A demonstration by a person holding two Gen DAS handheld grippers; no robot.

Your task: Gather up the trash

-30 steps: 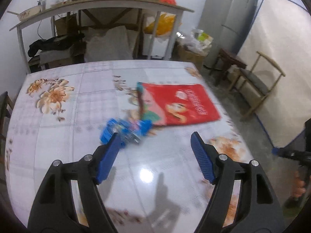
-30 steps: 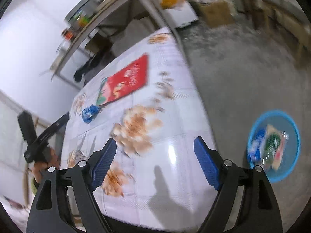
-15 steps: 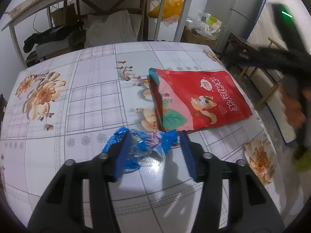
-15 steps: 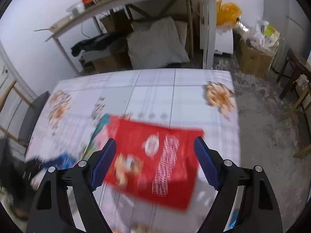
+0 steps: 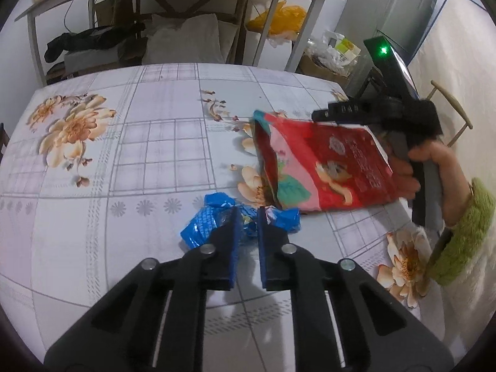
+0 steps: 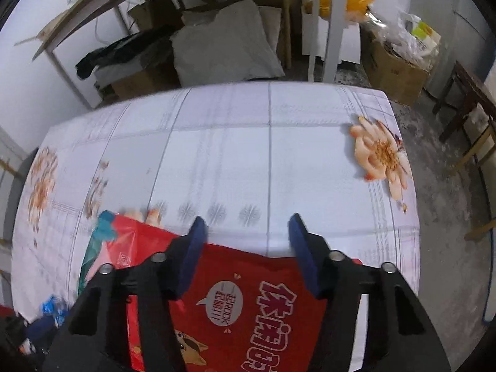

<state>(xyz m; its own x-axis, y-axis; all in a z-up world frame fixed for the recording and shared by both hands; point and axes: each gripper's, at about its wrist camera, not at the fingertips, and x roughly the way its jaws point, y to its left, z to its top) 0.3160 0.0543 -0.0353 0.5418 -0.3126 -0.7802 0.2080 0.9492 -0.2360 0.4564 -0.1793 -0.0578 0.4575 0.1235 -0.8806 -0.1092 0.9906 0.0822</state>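
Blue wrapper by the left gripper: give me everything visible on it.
The blue wrapper is a crumpled, shiny foil-like piece with pale print, lying on the table just in front of the red bag's open end. The left gripper has just been closing and its jaws now pinch the wrapper's middle; blue folds bulge out on both sides of the fingers. Its underside still looks to rest on the tabletop. In the right wrist view it is only a blurred blue patch.
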